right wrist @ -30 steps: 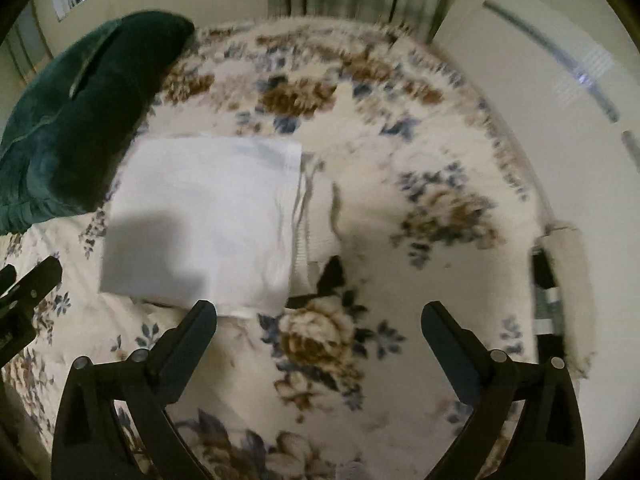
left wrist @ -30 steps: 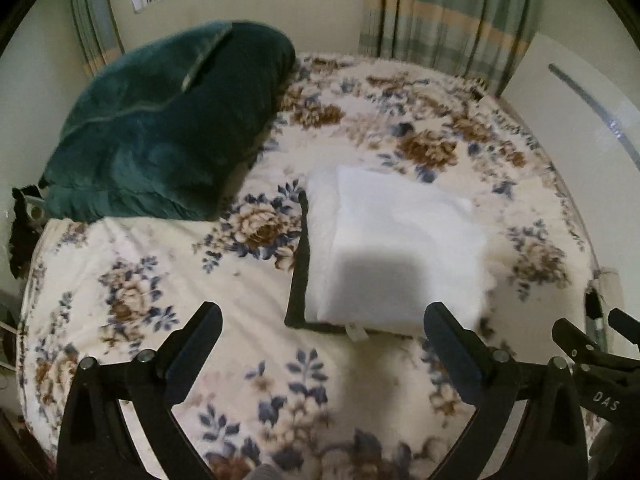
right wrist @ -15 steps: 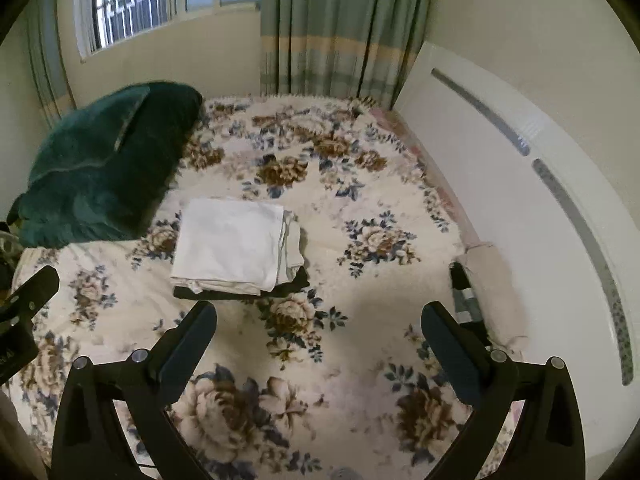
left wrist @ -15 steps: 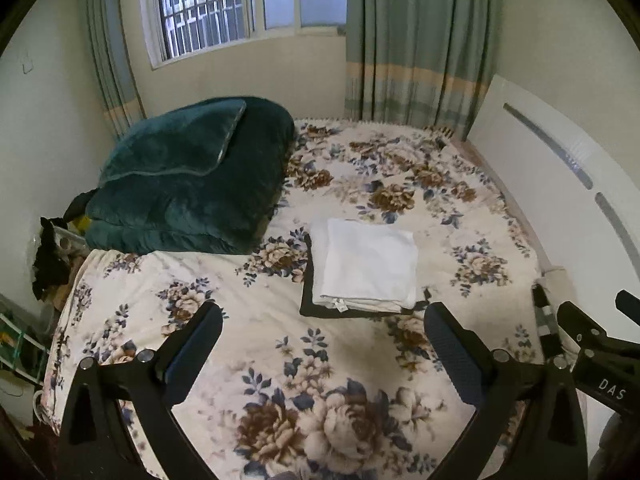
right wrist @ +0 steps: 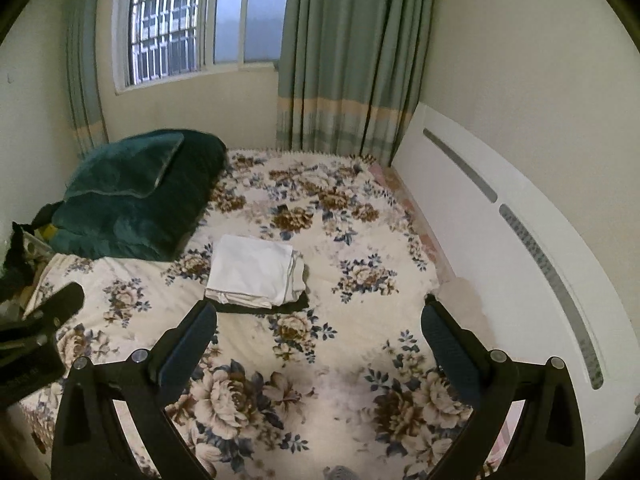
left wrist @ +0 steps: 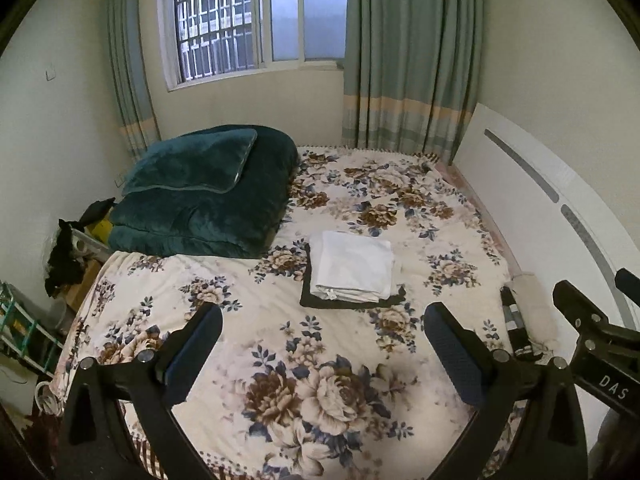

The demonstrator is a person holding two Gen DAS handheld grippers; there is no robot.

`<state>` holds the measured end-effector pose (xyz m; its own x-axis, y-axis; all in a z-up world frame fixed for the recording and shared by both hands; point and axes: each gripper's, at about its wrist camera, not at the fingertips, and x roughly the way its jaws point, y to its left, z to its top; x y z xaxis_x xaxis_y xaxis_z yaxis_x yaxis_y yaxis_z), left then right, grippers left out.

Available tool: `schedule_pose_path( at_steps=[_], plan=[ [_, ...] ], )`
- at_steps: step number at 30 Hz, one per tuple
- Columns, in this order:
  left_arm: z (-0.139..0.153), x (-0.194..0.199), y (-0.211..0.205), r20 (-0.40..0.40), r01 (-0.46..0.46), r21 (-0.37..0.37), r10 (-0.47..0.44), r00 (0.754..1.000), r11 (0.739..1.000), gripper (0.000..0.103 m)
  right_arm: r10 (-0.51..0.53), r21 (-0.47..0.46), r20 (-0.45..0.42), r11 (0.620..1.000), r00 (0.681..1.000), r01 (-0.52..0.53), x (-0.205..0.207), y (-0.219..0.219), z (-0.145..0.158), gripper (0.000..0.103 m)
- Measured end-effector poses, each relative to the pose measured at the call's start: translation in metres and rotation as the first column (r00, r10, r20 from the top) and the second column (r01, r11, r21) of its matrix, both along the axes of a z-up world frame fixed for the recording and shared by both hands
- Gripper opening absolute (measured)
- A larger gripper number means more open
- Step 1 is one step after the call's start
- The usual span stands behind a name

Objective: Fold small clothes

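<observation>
A folded white garment (left wrist: 352, 266) lies on top of a folded black garment (left wrist: 306, 298) in the middle of the floral bed (left wrist: 240, 304). The stack also shows in the right wrist view, white piece (right wrist: 252, 270) over black piece (right wrist: 288, 306). My left gripper (left wrist: 322, 332) is open and empty, held well back from the stack above the bed's near part. My right gripper (right wrist: 318, 328) is open and empty too, also well back. The right gripper's body shows at the right edge of the left wrist view (left wrist: 592, 344).
A dark green folded quilt (left wrist: 204, 192) sits on the bed's far left. A white headboard (left wrist: 532, 216) runs along the right. Curtains (left wrist: 404, 56) and a barred window (left wrist: 240, 20) are behind. Clutter and a rack (left wrist: 24, 328) stand off the bed's left.
Both grippers have pulled far back and up from the folded stack, which now looks small in the bed's middle. Both stay open; the stack has not moved.
</observation>
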<state>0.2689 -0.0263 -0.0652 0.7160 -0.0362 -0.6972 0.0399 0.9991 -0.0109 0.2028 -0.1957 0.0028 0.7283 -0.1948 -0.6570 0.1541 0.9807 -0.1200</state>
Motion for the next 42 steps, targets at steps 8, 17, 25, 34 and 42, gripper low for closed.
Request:
schedule_pose_path(
  at_steps=[8,17,25,34,42],
  plan=[
    [0.022,-0.03,0.0,0.04,-0.008,-0.007,0.009,0.999,1.0,0.103,0.016,0.025,0.042,1.0,0.999,-0.017,-0.048,-0.002,0.031,0.103],
    [0.03,-0.048,0.001,0.063,-0.02,-0.015,0.021,0.998,1.0,0.103,0.03,0.033,0.07,0.999,0.997,-0.032,-0.065,-0.004,0.049,0.103],
    [0.034,-0.052,0.002,0.076,-0.028,-0.011,0.029,0.997,1.0,0.103,0.042,0.04,0.078,0.998,0.996,-0.045,-0.067,-0.004,0.051,0.103],
    [0.045,-0.056,0.0,0.092,-0.046,-0.011,0.047,0.995,0.999,0.103,0.051,0.039,0.082,0.998,0.995,-0.055,-0.066,-0.002,0.054,0.103],
    [0.049,-0.06,-0.003,0.1,-0.05,-0.011,0.051,0.994,0.999,0.103,0.064,0.041,0.088,0.997,0.994,-0.068,-0.063,-0.001,0.055,0.103]
  ],
)
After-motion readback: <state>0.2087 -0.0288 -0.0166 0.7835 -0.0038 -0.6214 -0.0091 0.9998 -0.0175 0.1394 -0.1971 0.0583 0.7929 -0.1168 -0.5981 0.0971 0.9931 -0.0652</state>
